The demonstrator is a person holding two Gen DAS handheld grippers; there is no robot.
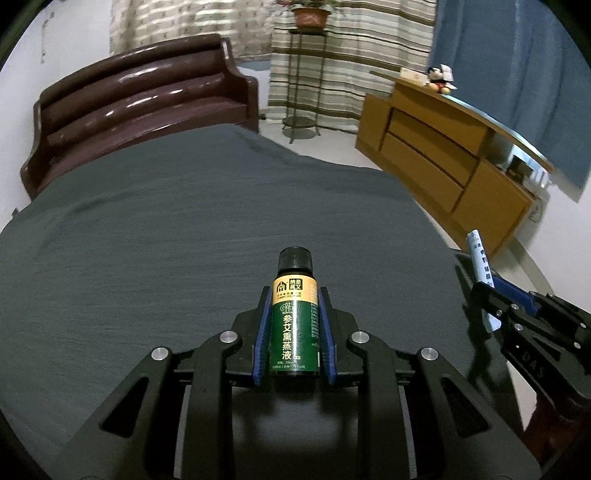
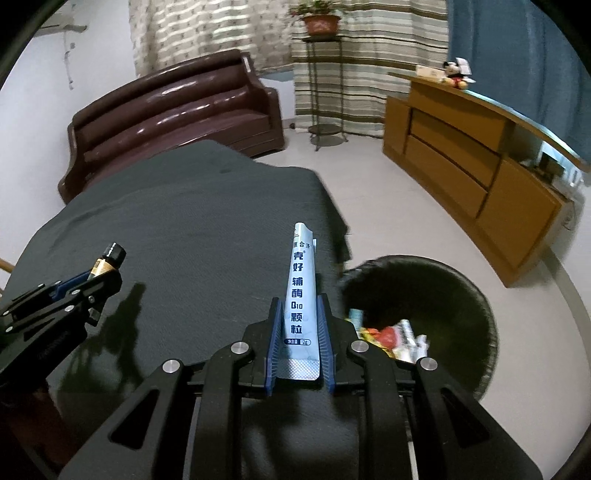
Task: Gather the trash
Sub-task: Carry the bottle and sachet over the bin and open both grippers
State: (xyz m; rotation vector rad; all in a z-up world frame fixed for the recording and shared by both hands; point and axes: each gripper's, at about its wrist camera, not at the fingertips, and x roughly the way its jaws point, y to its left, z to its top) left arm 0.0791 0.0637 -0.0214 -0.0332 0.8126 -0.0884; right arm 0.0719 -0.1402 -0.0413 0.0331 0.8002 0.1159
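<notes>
Spreading across both views is a table [image 1: 184,229] under a dark grey, finely ribbed cloth, with a glossy brown leather sofa [image 1: 140,99] behind it and a wooden cabinet [image 1: 443,162] along the right wall. Striped curtains [image 1: 351,55] hang at the back, beside a potted plant [image 1: 310,14] on a thin metal stand. On the pale floor by the table's right edge sits a round black bin [image 2: 461,280] holding crumpled wrappers [image 2: 395,336] in red, yellow and white. The left gripper [image 1: 294,295] is clamped on a small green bottle [image 1: 294,332] with a gold band and black ribbed cap, held upright over the cloth. The right gripper [image 2: 301,306] pinches a slim, pale blue sachet [image 2: 301,288], flat and crimped at its base, just left of the bin.
</notes>
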